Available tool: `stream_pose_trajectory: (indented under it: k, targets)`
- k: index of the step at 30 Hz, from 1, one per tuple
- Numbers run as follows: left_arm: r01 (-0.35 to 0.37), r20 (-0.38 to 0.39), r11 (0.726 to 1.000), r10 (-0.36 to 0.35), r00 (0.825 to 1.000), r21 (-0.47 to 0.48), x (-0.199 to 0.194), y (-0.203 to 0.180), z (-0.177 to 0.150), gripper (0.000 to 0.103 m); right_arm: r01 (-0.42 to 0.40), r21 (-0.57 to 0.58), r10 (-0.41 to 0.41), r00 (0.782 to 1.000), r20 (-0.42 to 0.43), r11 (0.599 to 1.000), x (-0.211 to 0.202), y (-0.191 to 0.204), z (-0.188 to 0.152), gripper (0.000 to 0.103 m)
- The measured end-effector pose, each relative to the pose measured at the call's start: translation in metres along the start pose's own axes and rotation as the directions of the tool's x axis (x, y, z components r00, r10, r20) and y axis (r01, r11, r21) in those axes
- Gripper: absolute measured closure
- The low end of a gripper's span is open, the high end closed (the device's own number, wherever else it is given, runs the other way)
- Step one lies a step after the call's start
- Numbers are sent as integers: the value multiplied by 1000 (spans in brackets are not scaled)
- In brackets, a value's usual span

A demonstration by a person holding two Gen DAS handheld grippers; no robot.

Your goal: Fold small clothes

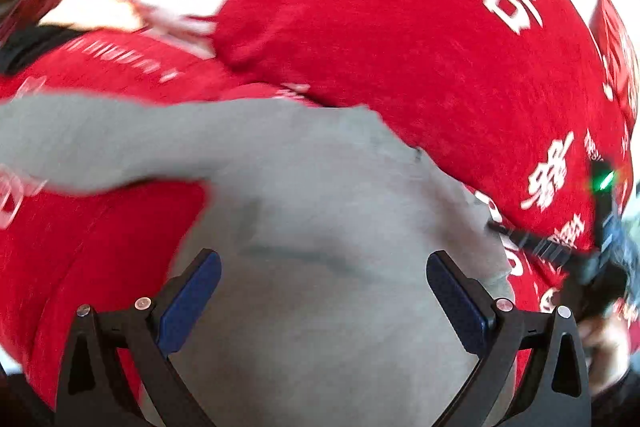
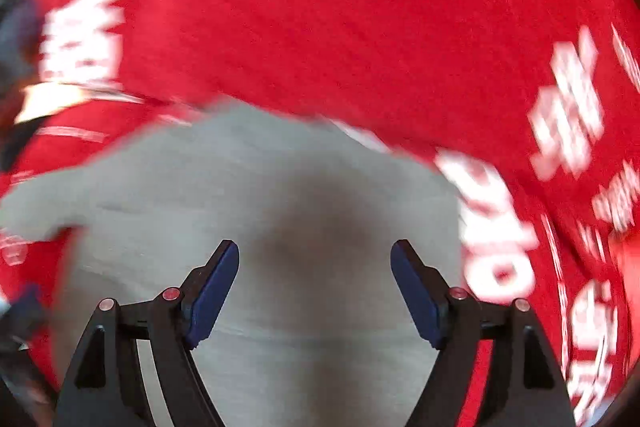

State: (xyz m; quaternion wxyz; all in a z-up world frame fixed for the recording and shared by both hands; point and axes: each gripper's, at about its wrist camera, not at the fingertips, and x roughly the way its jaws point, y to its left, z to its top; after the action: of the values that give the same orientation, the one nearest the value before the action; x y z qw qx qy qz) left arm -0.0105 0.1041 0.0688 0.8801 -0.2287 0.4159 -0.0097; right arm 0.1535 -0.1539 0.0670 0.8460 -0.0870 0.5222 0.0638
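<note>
Jaws of both grippers stand wide, nothing between the blue pads: left gripper (image 1: 322,291), right gripper (image 2: 315,291). Just beyond each lies the grey garment (image 1: 304,187), spread flat with one sleeve reaching left. Under and past it spreads a red cloth (image 1: 360,27) printed with white characters, blurred.

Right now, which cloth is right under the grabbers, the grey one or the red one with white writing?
The grey garment. It is plain, without writing, and lies on top of the red cloth, straight ahead of both open grippers.
</note>
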Motion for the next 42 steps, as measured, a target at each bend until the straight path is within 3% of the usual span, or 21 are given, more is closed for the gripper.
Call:
stream_pose_trajectory:
  k: [3,6,7,8,10,12,14,16,20,21,23,24,26,28,30,32,33,36,38,40,42]
  targets:
    - [-21,-67,998,25,997,53,46,-29,19,0,0,55,4,997,-79,999,36,-31,-20,22]
    - [-138,-187,987,150,971,77,95,-24,19,0,-3,20,5,993,-114,1000,59,-35,-33,22]
    - [-152,-184,984,167,969,95,99,-18,16,0,-28,22,30,996,-89,999,59,-40,-34,22]
    - [-158,-133,974,180,975,162,93,-18,13,0,-44,39,47,996,-73,998,58,-49,-36,22]
    - [-204,-128,953,236,963,225,87,-16,7,0,-42,59,46,997,-64,997,56,-63,-35,23]
    - [-223,-129,957,248,960,186,76,-3,5,0,-21,67,25,998,-51,998,48,-72,-35,23]
    - [-198,-142,977,207,968,77,69,8,11,0,17,80,-14,999,-31,997,40,-73,-30,23]
    - [-198,-141,980,199,970,23,71,6,17,0,-55,91,55,998,1,994,37,-67,-18,23]
    - [-188,-157,975,206,966,122,88,-38,19,0,-104,37,105,994,-14,994,52,-29,4,22]
    - [-185,-177,972,210,961,147,95,-43,17,0,-111,36,113,992,-50,993,65,-22,8,22]
    - [-243,-218,951,283,934,192,111,-45,11,0,-75,64,81,991,-105,995,91,-27,11,21]
    - [-293,-190,926,340,921,240,113,-45,8,0,-69,84,75,994,-79,994,91,-33,12,21]
    - [-311,-178,916,360,916,252,106,-44,7,0,-5,172,24,994,-104,985,92,-52,17,21]
    - [-311,-172,932,343,923,188,91,-38,6,0,47,254,-27,996,-82,966,73,-66,18,21]
    - [-287,-163,950,304,939,123,79,-34,2,0,-2,267,5,1000,-9,964,51,-64,11,21]
    - [-290,-175,950,306,936,113,78,-33,-8,0,-69,232,72,997,-7,970,40,-46,-1,21]
    - [-296,-189,948,314,930,117,79,-32,-16,0,-82,210,87,996,-12,974,37,-36,-8,21]
    - [-345,-133,914,377,917,211,74,-39,-38,0,-81,117,87,995,-47,990,37,0,-34,21]
    - [-330,-117,920,359,926,214,60,-39,-54,0,-48,50,52,995,-89,998,42,19,-59,21]
    - [-319,-101,920,349,932,228,47,-37,-68,0,3,6,-3,1000,-15,1000,30,30,-84,20]
    - [-314,-77,917,342,937,247,33,-35,-85,0,-1,-7,1,1000,-3,1000,21,30,-104,20]
